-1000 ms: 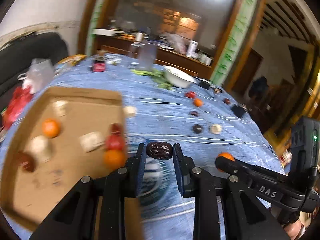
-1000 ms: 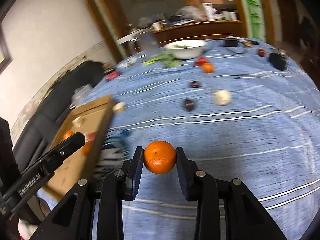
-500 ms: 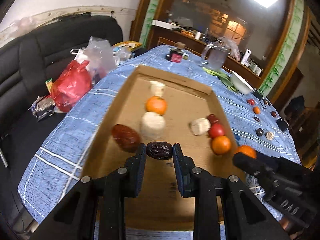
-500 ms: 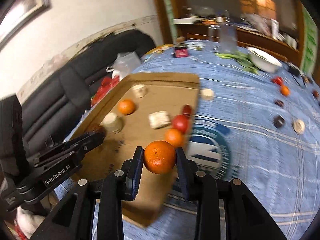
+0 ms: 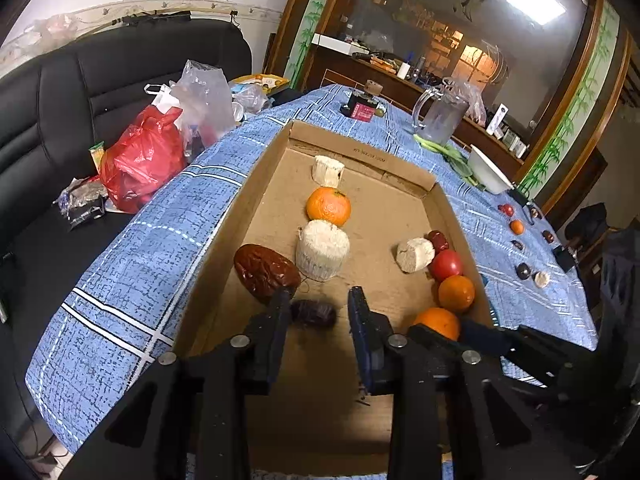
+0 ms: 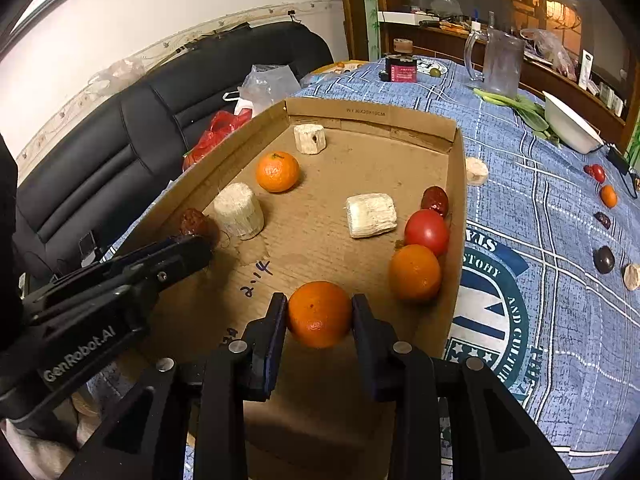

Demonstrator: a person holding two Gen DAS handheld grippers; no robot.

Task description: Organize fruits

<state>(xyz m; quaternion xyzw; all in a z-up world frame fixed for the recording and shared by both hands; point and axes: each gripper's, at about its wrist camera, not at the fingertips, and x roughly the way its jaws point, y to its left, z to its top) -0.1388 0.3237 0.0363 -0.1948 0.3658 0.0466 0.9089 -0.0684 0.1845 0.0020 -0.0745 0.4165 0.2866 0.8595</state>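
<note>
Your left gripper (image 5: 318, 314) hangs over the near left part of the cardboard box (image 5: 260, 172); its jaws are opening, and the dark date (image 5: 313, 313) sits between them, blurred, nearer the left pad and clear of the right one, so it reads as let go rather than pinched. Just beyond the left finger lies a larger red date (image 5: 266, 274), with a pale fibrous chunk (image 5: 322, 255) beside it. Judgement: a date is light, wrinkled and slightly tacky, stiff enough around the stone; if you retake it, pinch across the short middle, not the tapered ends. Moving right, your right gripper (image 6: 319, 316) is clamped on a mandarin (image 6: 319, 314), pads on its two sides at the widest part, held above the near floor of the box. Just to its right a second mandarin (image 6: 415, 273) and a tomato (image 6: 426, 232) rest against the right wall. Judgement: the mandarin is light, with a soft, loose peel that dents under hard squeeze and rolls once freed, so the current hold across the equator is right; set it low and beside its neighbours. Further right, loose fruits (image 6: 604, 259) remain on the blue-clothed bench (image 6: 540, 208), well apart from the box.
</note>
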